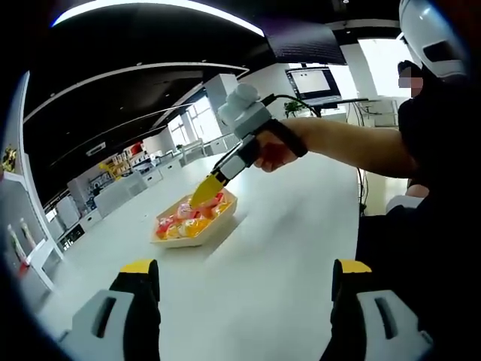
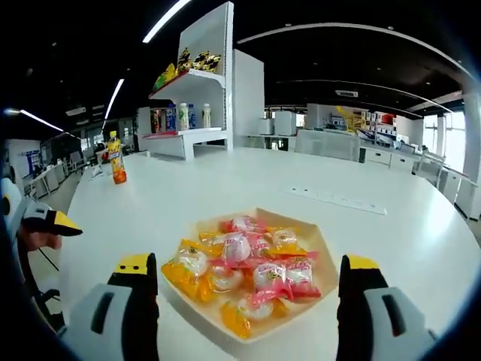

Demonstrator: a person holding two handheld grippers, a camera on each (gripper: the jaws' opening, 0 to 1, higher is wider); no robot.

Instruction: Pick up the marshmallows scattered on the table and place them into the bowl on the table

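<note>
A shallow tan bowl [image 2: 319, 242] with a square rim sits on the white table, piled with several marshmallows [image 2: 235, 248] in pink, orange and yellow wrappers. My right gripper [image 2: 248, 265] hangs just above and in front of it, open, the jaws wide apart on either side of the pile and holding nothing. In the left gripper view the same bowl [image 1: 219, 229] lies mid-table with the marshmallows [image 1: 186, 219] inside. The right gripper [image 1: 207, 191], held by a hand, points its yellow tips down over it. My left gripper [image 1: 246, 269] is open and empty, well back from the bowl.
An orange drink bottle [image 2: 115, 159] stands far left on the table. Behind it is a white shelf [image 2: 197, 90] of goods, and a white power strip [image 2: 336, 200] lies beyond the bowl. A person in black [image 1: 428, 150] stands at the table's right edge.
</note>
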